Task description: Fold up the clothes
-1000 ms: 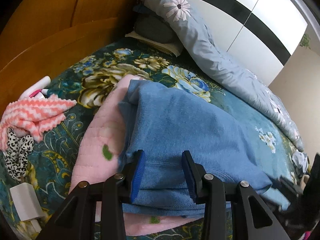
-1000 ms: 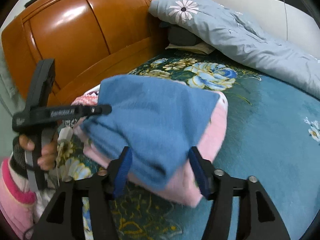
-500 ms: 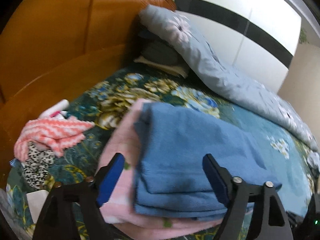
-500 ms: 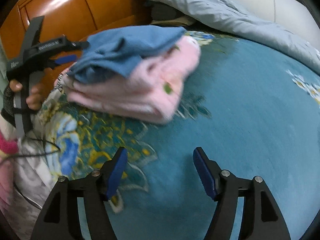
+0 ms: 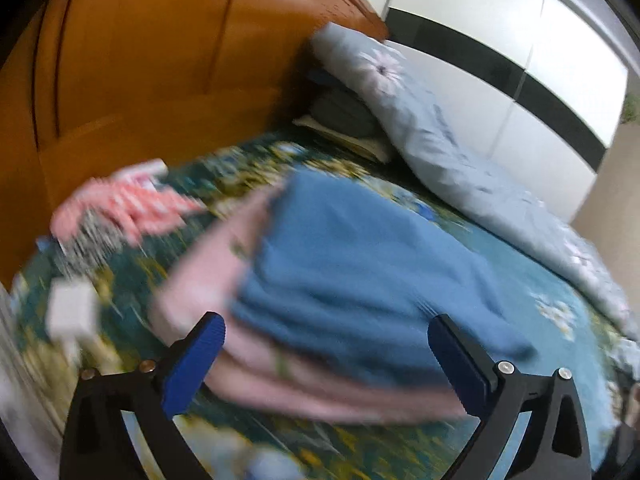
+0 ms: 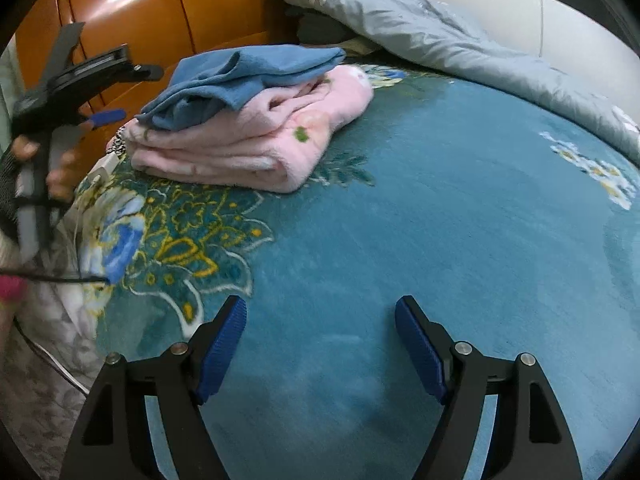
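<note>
the blue garment [image 6: 248,76] lies folded on top of the folded pink garment [image 6: 256,140] on the bed [image 6: 440,240]. both left tongs [image 5: 324,356] and right tongs [image 6: 320,340] gape wide, holding nothing. this piece looks done; any next move would need another loose garment.

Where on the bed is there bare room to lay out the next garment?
The blue blanket is bare between the folded stack and the grey quilt. It is crowded by the headboard, around the coral garment.
</note>
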Action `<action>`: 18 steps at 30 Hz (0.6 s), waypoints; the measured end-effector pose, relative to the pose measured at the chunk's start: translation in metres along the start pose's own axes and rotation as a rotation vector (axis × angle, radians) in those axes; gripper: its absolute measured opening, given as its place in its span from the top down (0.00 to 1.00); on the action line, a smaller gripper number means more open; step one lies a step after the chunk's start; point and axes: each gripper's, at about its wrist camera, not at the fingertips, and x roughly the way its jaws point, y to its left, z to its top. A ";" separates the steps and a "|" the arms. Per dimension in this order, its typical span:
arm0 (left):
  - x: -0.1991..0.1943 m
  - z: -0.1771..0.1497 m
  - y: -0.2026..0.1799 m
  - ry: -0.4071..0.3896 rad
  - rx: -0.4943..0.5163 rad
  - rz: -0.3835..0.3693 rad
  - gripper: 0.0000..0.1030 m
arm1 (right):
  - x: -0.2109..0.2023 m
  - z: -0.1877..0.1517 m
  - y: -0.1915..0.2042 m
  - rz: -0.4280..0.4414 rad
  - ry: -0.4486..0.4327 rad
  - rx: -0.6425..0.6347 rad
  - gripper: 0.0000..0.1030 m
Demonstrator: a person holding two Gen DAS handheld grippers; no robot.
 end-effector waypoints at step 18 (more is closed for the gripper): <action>-0.009 -0.145 -0.057 0.102 0.129 0.266 0.00 | -0.023 -0.034 -0.031 -0.019 -0.083 0.066 0.11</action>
